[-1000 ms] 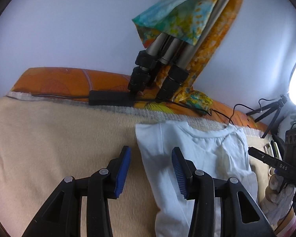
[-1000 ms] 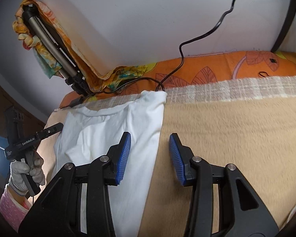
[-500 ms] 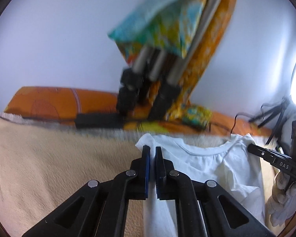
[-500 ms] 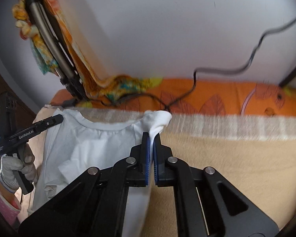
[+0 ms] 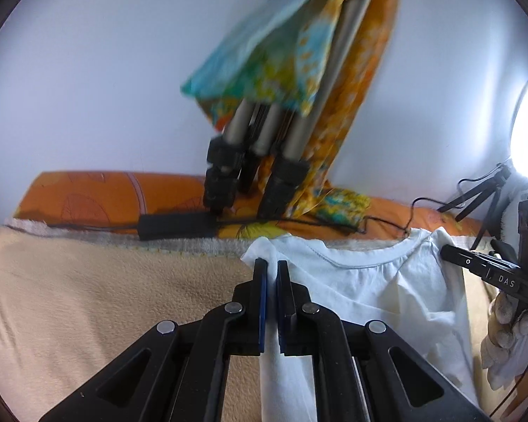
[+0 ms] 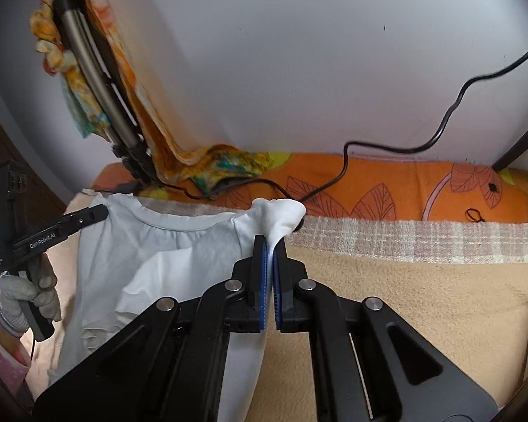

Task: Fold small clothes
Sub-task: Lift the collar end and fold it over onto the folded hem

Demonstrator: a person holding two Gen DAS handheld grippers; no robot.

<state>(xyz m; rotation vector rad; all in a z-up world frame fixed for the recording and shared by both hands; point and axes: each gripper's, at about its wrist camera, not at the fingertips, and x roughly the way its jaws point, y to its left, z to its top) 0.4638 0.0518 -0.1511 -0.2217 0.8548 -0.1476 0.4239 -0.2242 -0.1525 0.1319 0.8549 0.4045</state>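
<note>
Left wrist view: left gripper [image 5: 271,270] and right gripper [image 6: 268,246] each pinch a shoulder edge of the white T-shirt [image 5: 362,288] lying on the beige blanket [image 5: 88,299]; thin bites may slip, letting the fabric drop.

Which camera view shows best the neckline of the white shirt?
The left wrist view: the neckline curves across unblocked beside the left tool. In the right wrist view the neckline also shows, farther to the side, behind the right tool.
</note>
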